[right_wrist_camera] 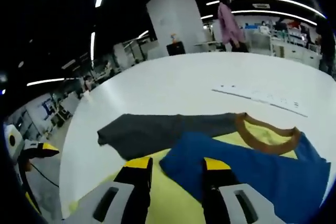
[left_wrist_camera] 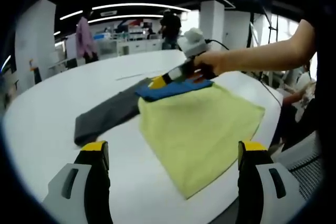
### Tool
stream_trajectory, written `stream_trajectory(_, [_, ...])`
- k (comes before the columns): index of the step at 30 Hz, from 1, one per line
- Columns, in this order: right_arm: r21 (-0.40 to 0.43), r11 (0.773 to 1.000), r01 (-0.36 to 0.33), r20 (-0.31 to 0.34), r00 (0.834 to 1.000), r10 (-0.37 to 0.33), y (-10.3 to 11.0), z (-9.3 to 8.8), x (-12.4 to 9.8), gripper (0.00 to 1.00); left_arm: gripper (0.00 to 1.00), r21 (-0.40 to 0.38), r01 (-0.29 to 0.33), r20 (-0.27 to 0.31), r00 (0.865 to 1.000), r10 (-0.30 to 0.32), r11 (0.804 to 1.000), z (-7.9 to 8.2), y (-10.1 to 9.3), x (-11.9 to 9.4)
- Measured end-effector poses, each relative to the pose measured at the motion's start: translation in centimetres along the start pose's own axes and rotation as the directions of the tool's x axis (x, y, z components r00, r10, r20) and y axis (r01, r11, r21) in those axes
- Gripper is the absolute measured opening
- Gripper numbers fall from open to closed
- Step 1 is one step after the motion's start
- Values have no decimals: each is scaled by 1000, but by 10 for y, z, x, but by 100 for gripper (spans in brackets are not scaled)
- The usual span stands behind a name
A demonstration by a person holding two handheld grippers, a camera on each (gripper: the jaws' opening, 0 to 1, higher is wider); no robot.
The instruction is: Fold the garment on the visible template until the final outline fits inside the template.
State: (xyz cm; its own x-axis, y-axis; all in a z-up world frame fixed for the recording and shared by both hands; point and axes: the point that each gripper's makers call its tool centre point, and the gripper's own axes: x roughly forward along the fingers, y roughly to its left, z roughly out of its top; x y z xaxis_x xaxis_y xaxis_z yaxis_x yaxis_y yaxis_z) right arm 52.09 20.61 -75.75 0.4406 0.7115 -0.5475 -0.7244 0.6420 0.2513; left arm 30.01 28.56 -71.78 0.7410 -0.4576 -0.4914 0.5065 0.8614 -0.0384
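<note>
Open-plan office, strip lights overhead, people standing well back at twelve o'clock in the left gripper view.

Item 1. White table (left_wrist_camera: 63,98), broad and round-edged; its near rim runs close under the garment on the holder's side. A faint printed line (right_wrist_camera: 260,97) lies on the surface beyond the shirt; whether it belongs to the template cannot be told.

Item 2. Garment (left_wrist_camera: 202,124), a colour-block T-shirt lying flat on the table: yellow-green body at centre, grey sleeve (left_wrist_camera: 107,115) stretched toward nine o'clock, blue panel (left_wrist_camera: 170,89) at the far end, and in the right gripper view a brown neckband (right_wrist_camera: 268,135) at three o'clock.

Item 3. Right gripper (left_wrist_camera: 173,77), held in a bare hand (left_wrist_camera: 220,60), at the blue panel's edge. In its own view the jaws stand narrowly parted over blue and yellow cloth; whether they pinch fabric cannot be told.

Item 4. Left gripper (left_wrist_camera: 173,156), jaws wide apart, holding nothing, hovering over the near hem.

Risks, as judged:
- Hem sits near the table rim; a pull toward the holder may drag cloth off the edge.
- A one-sided lift at the blue panel could skew the fold and leave the grey sleeve outside the outline.
- A shallow pinch may slip mid-fold.
</note>
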Motion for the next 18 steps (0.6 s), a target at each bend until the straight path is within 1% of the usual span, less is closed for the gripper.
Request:
stream_trajectory(2, [-13, 1000, 15, -7, 1000, -15, -5, 0, -3, 43, 99, 4, -4, -1, 1000, 4, 1000, 0, 0, 0])
stream_trajectory(4, [-24, 999, 34, -10, 999, -34, -11, 0, -7, 53, 99, 9, -6, -1, 1000, 6, 1000, 1, 0, 0])
stream_trajectory(6, [-41, 998, 52, -17, 998, -52, -16, 0, -13, 60, 99, 10, -8, 3, 1000, 8, 1000, 3, 0, -1])
stream_trajectory(11, [-49, 996, 77, -25, 997, -79, -27, -3, -28, 69, 99, 14, -12, -1, 1000, 12, 1000, 2, 1, -1])
stream_trajectory(15, [-59, 993, 101, -41, 994, -104, -38, -9, -41, 74, 99, 15, -13, 4, 1000, 13, 1000, 4, 1, -1])
stream_trajectory(18, [-47, 992, 118, -45, 992, -120, -47, -14, -52, 79, 99, 18, -11, 3, 1000, 11, 1000, 5, 1, -2])
